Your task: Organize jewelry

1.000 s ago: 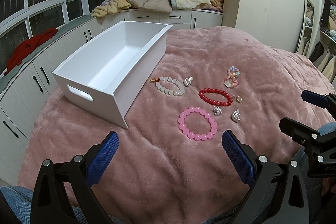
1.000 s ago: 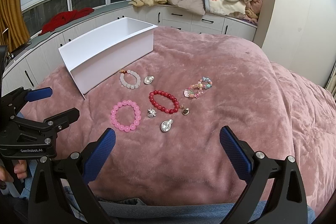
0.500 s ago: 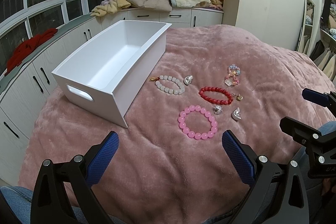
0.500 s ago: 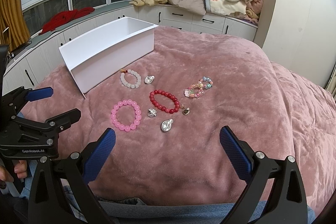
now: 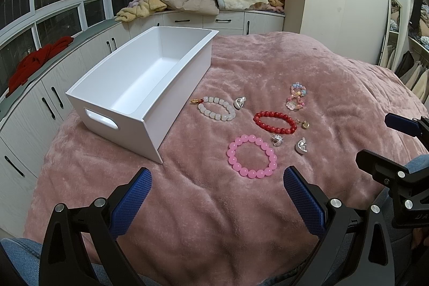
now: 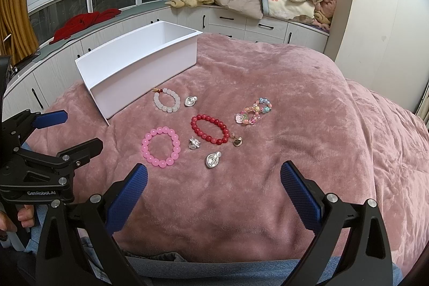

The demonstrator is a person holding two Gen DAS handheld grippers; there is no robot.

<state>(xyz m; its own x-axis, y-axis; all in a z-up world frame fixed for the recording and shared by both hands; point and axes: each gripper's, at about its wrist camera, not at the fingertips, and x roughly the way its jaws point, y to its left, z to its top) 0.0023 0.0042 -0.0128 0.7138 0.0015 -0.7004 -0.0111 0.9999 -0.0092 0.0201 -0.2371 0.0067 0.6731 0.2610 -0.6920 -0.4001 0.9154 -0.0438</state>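
Both grippers empty, jaws spread wide: left gripper (image 5: 215, 193), right gripper (image 6: 214, 189), hovering at near edge of pink blanket (image 6: 308, 103).

Jewelry spread on blanket beside empty white bin (image 5: 185, 63), none inside yet.

Count:
- four bead bracelets: pink bracelet (image 5: 252, 155), red (image 5: 275, 122), white (image 5: 216, 108), multicolour (image 5: 295, 96)
- four small charms

Likely light, smooth, prone to rolling; pinch bracelet across bead strand.

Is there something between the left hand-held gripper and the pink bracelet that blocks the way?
Nothing visible does. The left hand-held gripper is open, and only bare pink blanket lies between it and the pink bracelet. The white bin stands off to the left.
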